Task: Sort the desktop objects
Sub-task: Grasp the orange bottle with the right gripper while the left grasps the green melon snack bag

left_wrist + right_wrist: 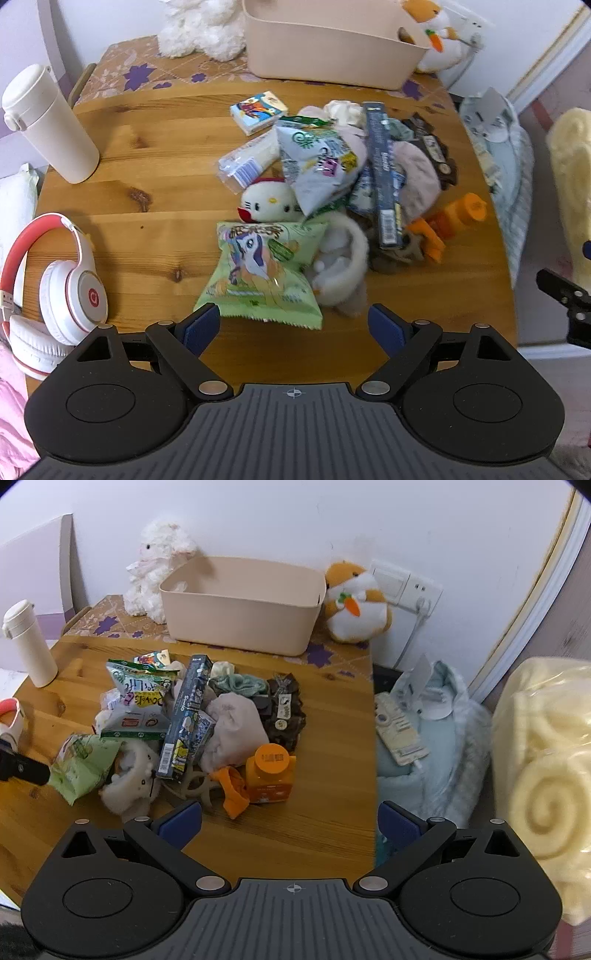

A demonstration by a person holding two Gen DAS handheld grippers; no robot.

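A heap of small things lies mid-table: a green snack bag [260, 273] [79, 768], a pale snack bag [317, 162] [136, 698], a Hello Kitty plush [269, 201], a dark blue box [384, 173] [184, 716], an orange bottle [271, 771] [458, 214], a tissue pack [258, 110] and socks. A beige bin [328, 48] [240, 605] stands behind the heap. My left gripper [293, 326] is open and empty, just short of the green bag. My right gripper [290, 821] is open and empty, in front of the orange bottle.
A white tumbler [48, 125] [29, 646] and red-white headphones [55, 291] sit at the table's left. A white plush [155, 568] and an orange plush [354, 602] flank the bin. Blue bedding [424, 738] and a cream blanket [546, 768] lie past the table's right edge.
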